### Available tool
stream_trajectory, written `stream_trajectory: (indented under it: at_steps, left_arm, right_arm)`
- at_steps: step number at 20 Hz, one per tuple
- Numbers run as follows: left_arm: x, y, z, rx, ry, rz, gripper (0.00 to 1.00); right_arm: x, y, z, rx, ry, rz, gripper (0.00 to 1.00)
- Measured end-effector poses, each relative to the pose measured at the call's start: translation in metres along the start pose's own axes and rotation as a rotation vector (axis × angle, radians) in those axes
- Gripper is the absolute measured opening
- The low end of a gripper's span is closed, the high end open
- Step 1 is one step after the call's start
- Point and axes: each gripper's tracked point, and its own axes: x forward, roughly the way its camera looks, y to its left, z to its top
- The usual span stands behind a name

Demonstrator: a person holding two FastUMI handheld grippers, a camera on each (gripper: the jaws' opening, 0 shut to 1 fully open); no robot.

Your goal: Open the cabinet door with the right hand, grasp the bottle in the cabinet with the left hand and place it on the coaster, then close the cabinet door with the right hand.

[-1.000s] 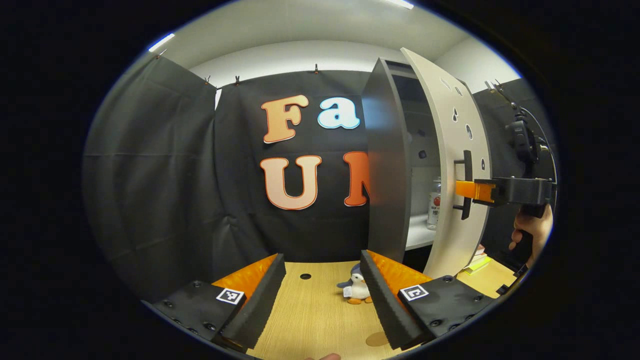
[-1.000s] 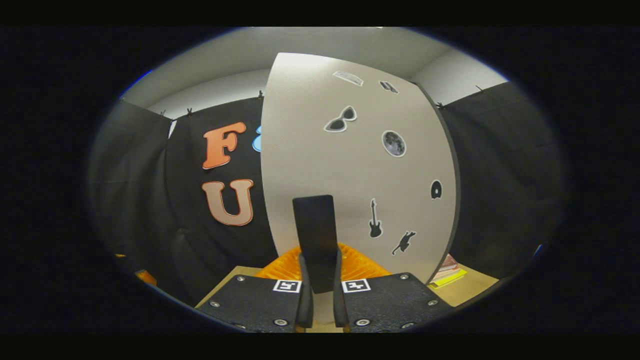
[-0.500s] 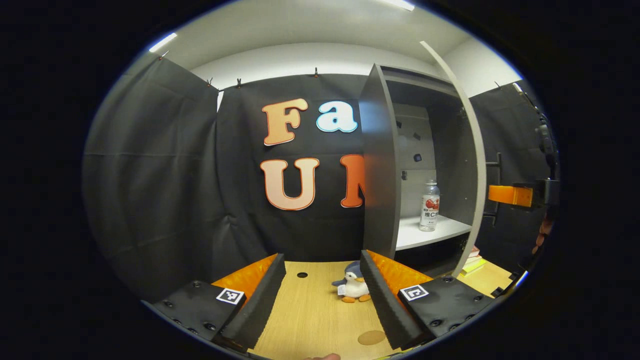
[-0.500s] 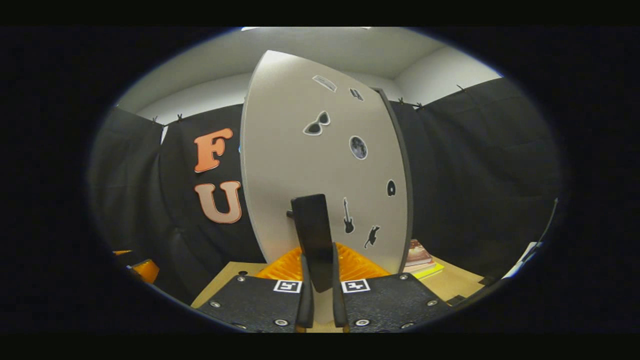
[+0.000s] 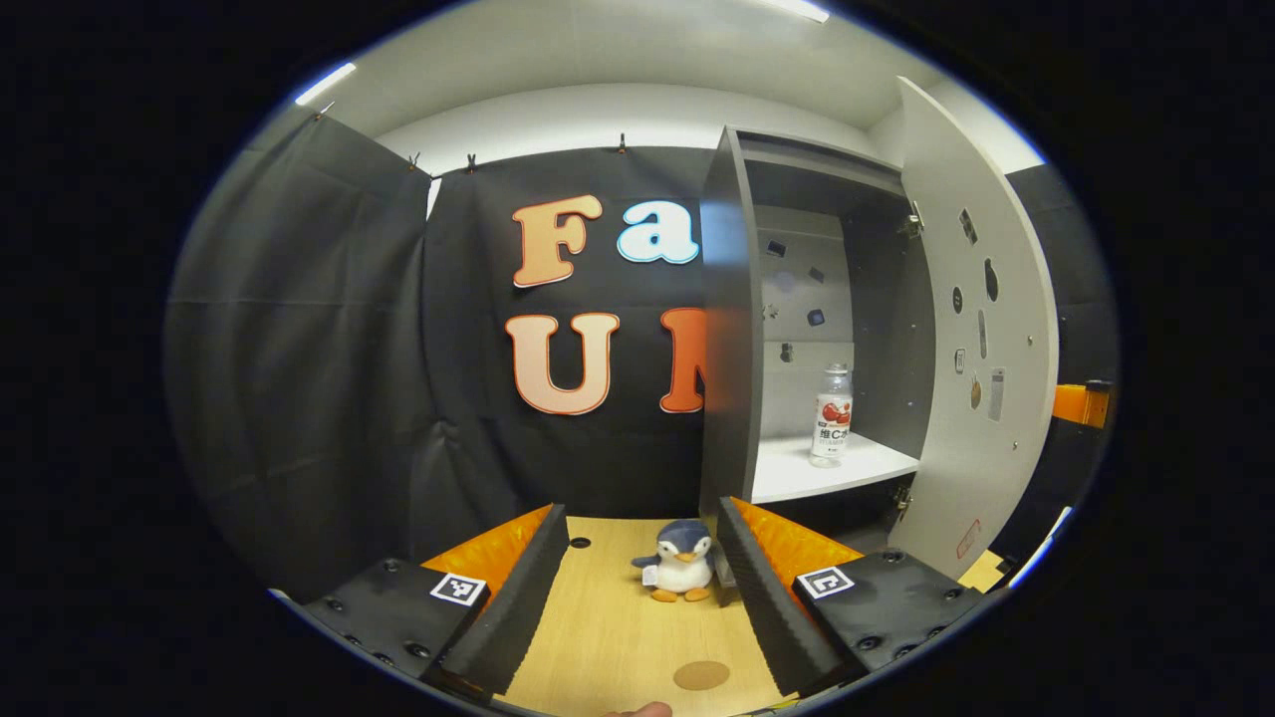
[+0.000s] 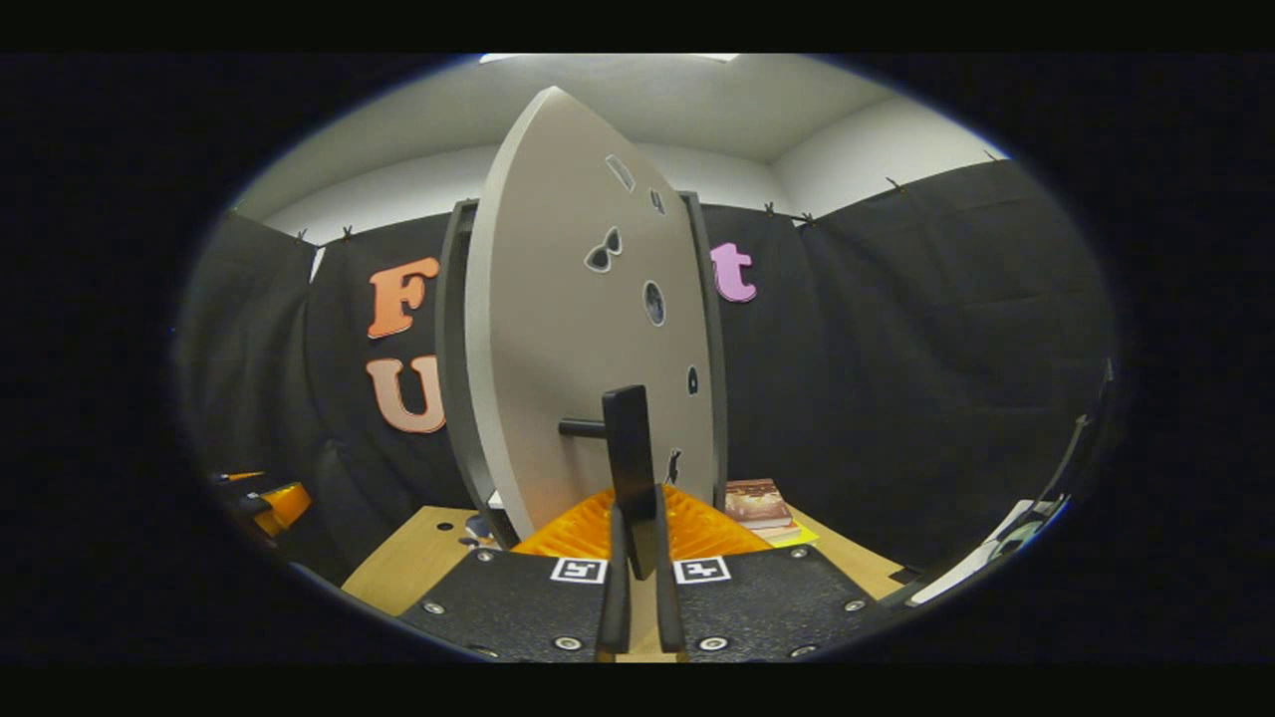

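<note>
While the bottle (image 5: 832, 413) stands upright on the white shelf (image 5: 797, 470) inside the cabinet (image 5: 732, 329), you've got a clear line to it: the cabinet door (image 5: 981, 329) is swung wide on its hinges, stickers showing on its face. Your right gripper (image 6: 637, 558) has both fingers pinched tight on the black door handle (image 6: 630, 468), jaws nearly closed around that bar, pads on either side. Your left gripper (image 5: 642, 588) hangs low over the wooden table (image 5: 618, 637), jaws spread wide and holding nothing, with the plush penguin (image 5: 679, 563) sitting between the fingers' line of sight and the brown coaster (image 5: 701, 675) just nearer to you. Now, the risks as I'd judge them: the bottle sits near the shelf's right side, close to the inner wall, so a reach that comes in off-centre could clip it and topple it. That penguin is just beside the coaster, too, so a sloppy set-down might land the bottle on the toy. And let go of the handle too soon and the door could drift into your left arm's path.
</note>
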Motion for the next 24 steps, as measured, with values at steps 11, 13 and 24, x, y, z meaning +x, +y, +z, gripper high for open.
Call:
stream_trajectory:
  at_steps: [11,13,24]
  left_arm:
    - [-0.014,-0.047,0.003,0.004,0.001,0.008,0.95]
    - [-0.017,-0.051,0.001,0.004,0.006,0.016,0.98]
    - [-0.031,-0.081,0.005,0.013,0.002,0.018,0.95]
  right_arm:
    - [-0.004,-0.025,0.002,0.055,-0.022,0.104,0.08]
    - [-0.003,-0.029,0.003,0.061,-0.028,0.119,0.08]
    - [0.003,-0.054,0.005,0.094,-0.053,0.139,0.05]
